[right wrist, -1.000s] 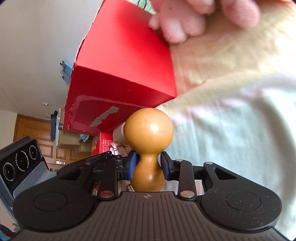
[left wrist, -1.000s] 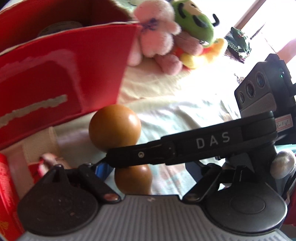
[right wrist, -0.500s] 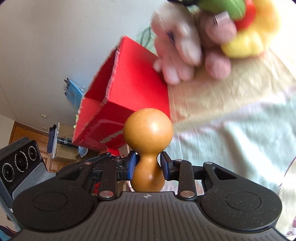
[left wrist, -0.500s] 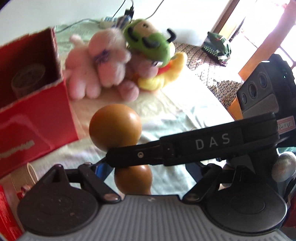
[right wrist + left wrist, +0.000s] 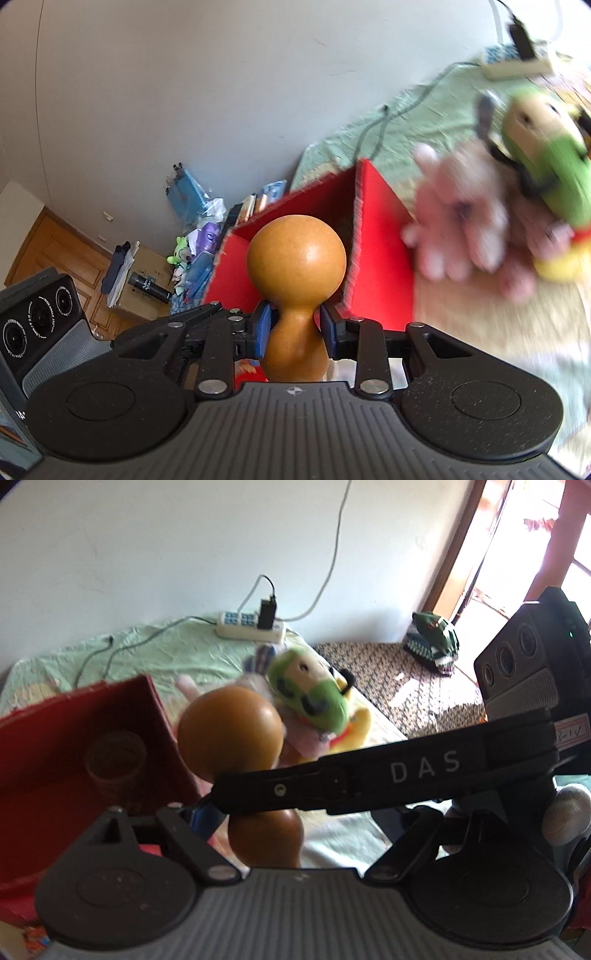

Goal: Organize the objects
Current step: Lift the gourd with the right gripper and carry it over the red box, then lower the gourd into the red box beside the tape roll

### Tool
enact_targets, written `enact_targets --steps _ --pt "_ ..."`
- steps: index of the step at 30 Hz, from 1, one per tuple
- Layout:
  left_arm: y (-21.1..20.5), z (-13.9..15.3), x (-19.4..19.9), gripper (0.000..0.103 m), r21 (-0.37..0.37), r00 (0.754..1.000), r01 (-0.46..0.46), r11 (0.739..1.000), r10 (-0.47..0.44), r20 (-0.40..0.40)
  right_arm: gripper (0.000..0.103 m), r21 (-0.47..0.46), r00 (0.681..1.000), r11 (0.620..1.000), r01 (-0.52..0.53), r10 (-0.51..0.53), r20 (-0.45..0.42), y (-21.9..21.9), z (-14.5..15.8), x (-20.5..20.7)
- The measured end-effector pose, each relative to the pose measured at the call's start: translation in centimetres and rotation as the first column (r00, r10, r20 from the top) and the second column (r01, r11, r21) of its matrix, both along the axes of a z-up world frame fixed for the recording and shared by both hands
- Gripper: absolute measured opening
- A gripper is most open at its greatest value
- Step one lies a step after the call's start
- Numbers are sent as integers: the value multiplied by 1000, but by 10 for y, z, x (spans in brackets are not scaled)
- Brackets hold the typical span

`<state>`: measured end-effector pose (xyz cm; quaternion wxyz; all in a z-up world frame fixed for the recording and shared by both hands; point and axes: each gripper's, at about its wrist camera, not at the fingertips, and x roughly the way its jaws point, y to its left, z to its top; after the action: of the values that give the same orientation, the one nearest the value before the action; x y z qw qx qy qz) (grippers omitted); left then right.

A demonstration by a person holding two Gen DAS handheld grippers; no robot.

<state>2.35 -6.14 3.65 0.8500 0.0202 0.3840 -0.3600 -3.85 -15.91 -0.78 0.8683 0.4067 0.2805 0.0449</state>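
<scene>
Slippage is the main risk: the glossy orange-brown gourd-shaped wooden object is held only at its narrow waist by the right tool, whose blue-padded fingers are clamped on either side of the neck. The heavy round bulb sits beyond the pads, so a quick swing or tilt could lever it out of the pinch, and the smooth surface offers little friction. In the left wrist view the same gourd hangs in the air in front of the open-topped red cardboard box, with the right tool's black body lying across the view. I judge the box to be the target. If released too early or off to the side, the gourd could strike the box rim, roll over the pale green bed sheet, or land against the brownish round container already inside the box. The blurred pink plush toy and green-headed plush toy sit just beside the box and could be knocked. Whether the left tool is open or closed cannot be told; the right tool hides its fingertips.

Readable writing: white letters "DAS" on the black tool body. A small handwritten label at its end is too unclear to read
</scene>
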Motion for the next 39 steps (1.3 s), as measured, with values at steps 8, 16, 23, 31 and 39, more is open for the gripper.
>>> enact_targets --steps 8,16,23,31,39 --pt "52 31 60 83 -13 998 -55 998 55 10 32 -15 998 998 -60 60 -9 5 38 72" --pt "97 3 119 83 -9 993 -91 996 90 -80 31 0 987 993 -121 121 -104 13 27 145" --pt "114 -45 152 83 35 981 -92 995 96 -170 31 15 969 991 -132 132 -208 20 -14 179" --pt "119 -83 171 83 81 958 -80 994 99 -271 31 22 935 989 -145 144 -325 26 -48 200" --pt "123 -100 183 88 133 936 -86 987 126 -328 31 -12 894 989 -148 129 -429 35 -65 212"
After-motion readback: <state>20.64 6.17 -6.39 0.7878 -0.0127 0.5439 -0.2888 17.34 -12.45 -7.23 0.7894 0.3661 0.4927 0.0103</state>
